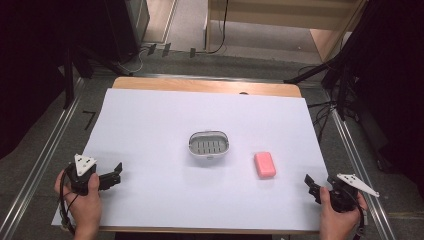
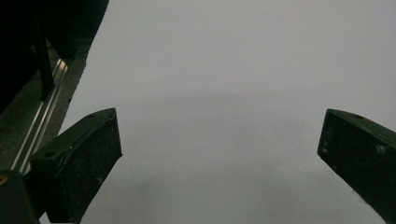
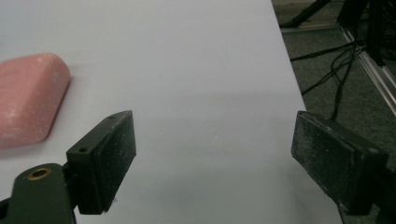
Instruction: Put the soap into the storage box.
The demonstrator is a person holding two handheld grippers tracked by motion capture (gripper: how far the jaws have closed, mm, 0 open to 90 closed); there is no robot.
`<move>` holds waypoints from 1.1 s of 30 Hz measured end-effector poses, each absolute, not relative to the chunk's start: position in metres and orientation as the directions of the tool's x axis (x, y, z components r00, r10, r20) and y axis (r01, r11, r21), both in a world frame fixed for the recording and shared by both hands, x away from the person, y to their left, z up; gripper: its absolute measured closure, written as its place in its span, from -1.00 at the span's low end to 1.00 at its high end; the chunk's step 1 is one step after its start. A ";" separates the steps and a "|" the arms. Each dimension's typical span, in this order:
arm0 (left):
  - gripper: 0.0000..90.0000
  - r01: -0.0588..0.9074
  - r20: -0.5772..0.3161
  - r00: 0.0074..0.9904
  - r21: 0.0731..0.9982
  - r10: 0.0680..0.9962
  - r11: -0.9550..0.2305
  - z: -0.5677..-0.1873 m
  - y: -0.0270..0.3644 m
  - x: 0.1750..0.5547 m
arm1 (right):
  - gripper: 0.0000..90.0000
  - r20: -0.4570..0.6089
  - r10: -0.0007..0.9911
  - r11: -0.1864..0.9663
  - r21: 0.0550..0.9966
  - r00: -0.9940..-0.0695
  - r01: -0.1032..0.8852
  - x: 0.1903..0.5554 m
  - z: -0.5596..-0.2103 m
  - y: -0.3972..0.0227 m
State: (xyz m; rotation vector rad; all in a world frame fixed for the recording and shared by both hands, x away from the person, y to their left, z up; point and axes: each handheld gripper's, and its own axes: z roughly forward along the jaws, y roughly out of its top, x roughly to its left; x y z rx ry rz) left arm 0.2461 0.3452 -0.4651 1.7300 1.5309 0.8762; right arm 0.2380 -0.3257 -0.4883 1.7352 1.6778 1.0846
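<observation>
A white sheet (image 1: 150,125) covered nearly the whole table (image 1: 205,86), whose bare wooden edge showed only along the far side. Taking the soap dish (image 1: 209,145) as the landmark, it sat near the middle of that sheet: a pale oval tray with a slotted floor, and nothing lay in it. The pink soap bar (image 1: 265,164) lay flat on the sheet, to the right of the dish and a little nearer the person, close to it but clearly apart.

The left gripper (image 1: 116,175) was held low over the sheet, well to the left of the dish and nearer the person, its jaws spread wide with only bare white surface between them in the left gripper view (image 2: 219,149). The right gripper (image 1: 311,186) hung to the right of the dish, beyond the soap and nearer the person, close to the sheet's right edge. Its jaws also stood apart and held nothing; in the right gripper view (image 3: 215,149) the soap (image 3: 28,102) sat off to the left of the jaws, outside the gap.

By my reading, the job was to put the soap in the dish, and none of it was done yet: the reach, the grasp, the carry and the release all remained, with the right gripper the better placed.
</observation>
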 end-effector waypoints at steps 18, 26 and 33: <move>-1.00 0.556 0.071 0.095 0.823 0.993 -0.113 -0.465 0.344 0.246 | -0.62 0.056 0.982 0.112 0.599 -0.181 0.793 0.266 -0.463 -0.294; -1.00 0.557 0.076 0.096 0.822 0.992 -0.117 -0.465 0.343 0.246 | -0.70 0.067 0.974 0.168 0.436 -0.217 0.884 0.282 -0.462 -0.277; -1.00 0.557 0.079 0.095 0.822 0.992 -0.119 -0.465 0.343 0.246 | -0.86 0.081 0.968 0.194 0.371 -0.239 0.908 0.289 -0.459 -0.266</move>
